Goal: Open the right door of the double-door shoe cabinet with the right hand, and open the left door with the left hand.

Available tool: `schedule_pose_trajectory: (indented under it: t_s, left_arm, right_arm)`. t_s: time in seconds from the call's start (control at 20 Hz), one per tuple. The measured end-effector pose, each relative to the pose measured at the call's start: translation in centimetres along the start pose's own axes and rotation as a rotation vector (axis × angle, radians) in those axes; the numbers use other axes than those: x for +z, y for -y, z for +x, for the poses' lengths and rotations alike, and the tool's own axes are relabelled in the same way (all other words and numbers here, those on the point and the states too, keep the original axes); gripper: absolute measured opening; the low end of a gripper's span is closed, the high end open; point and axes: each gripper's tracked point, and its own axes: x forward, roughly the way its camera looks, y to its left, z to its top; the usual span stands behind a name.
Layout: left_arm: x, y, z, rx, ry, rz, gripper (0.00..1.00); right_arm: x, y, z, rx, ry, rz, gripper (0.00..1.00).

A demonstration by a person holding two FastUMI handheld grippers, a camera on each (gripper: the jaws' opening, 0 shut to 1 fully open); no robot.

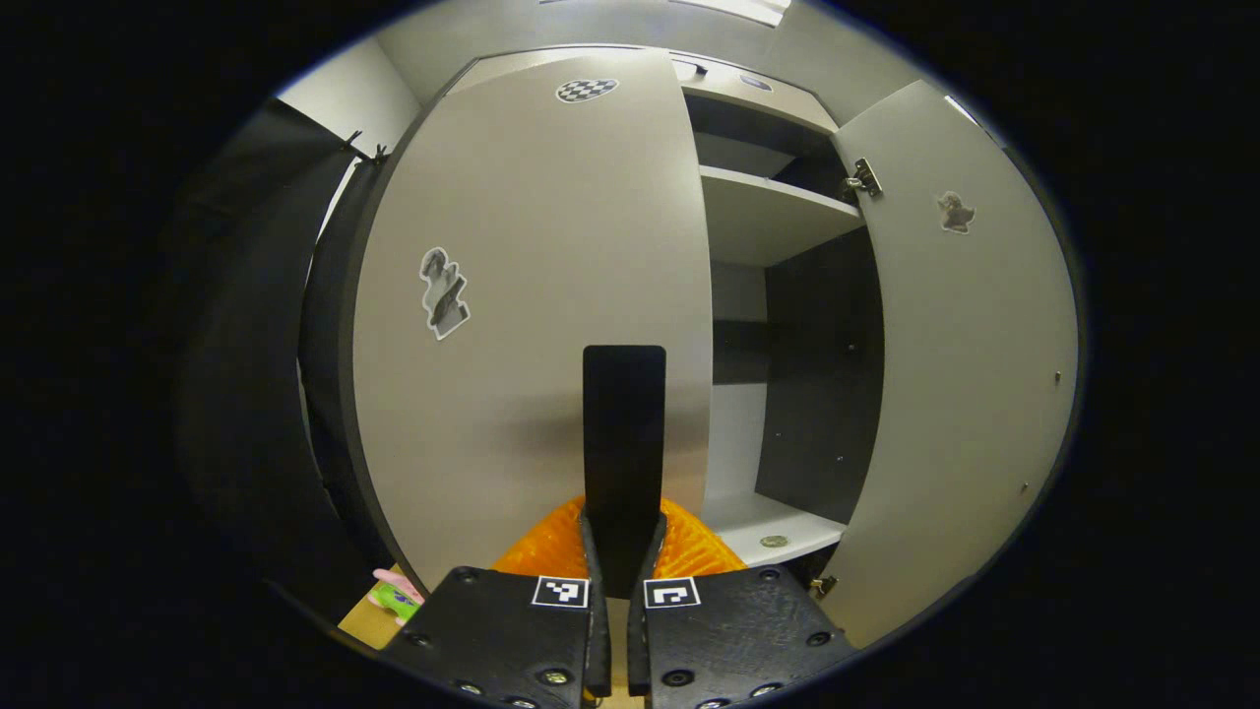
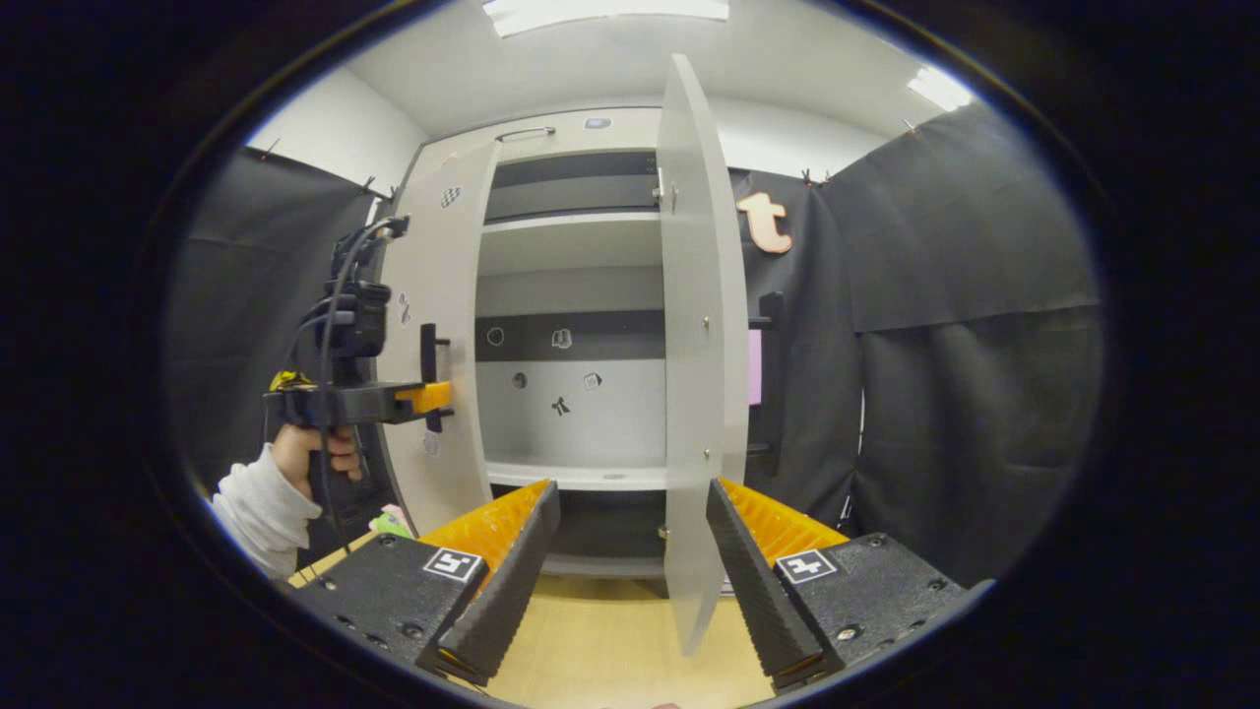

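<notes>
The left claw (image 1: 624, 551) is clamped on the handle (image 1: 624, 443) of the left door (image 1: 532, 295), its fingers drawn in tight against both sides of the upright bar that rises straight ahead of it; the door panel lies just beyond the bar, and past its edge, off to the claw's right, the cabinet (image 1: 758, 222) shows a bare shelf. To do this step well, my judgement is that the pull should follow the arc of the hinge rather than a straight line back, with the wrist turning as the door swings, so that the bar does not twist out of the grip; the hold should be kept firm but not wrenched, since the door looks only partly opened. In the right gripper view this same claw (image 2: 433, 396) is seen well off to the left, held by a hand (image 2: 313, 453) in a pale sleeve (image 2: 258, 507), its tip at the handle (image 2: 429, 379) of the left door (image 2: 438, 335). The right claw (image 2: 630, 551) is spread wide and grips nothing; the right door (image 2: 694, 394) stands edge-on just ahead of it, its lower edge in line with the gap between the fingers but touching neither, so far as can be told; it is already swung well out. Beyond that door's edge the cabinet (image 2: 581, 266) is open, with a wooden floor (image 2: 610, 640) beneath the claw.
</notes>
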Motion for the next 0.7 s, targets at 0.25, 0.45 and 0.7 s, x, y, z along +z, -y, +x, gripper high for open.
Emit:
schedule_pose_trajectory:
  t_s: [0.25, 0.45, 0.7]
  left_arm:
    - [0.2, -1.7, -4.3, -0.009, -0.008, 0.013, 0.06]
    - [0.3, -3.9, -7.2, 0.016, 0.009, 0.014, 0.06]
    - [0.3, -7.9, -10.3, 0.082, 0.029, 0.017, 0.05]
  right_arm:
    - [-0.1, -1.2, -0.3, 0.017, 0.001, -0.006, 0.95]
    - [-0.2, -2.2, -0.2, 0.034, -0.001, -0.013, 0.94]
    - [-0.4, -3.9, 0.6, 0.064, -0.004, -0.019, 0.94]
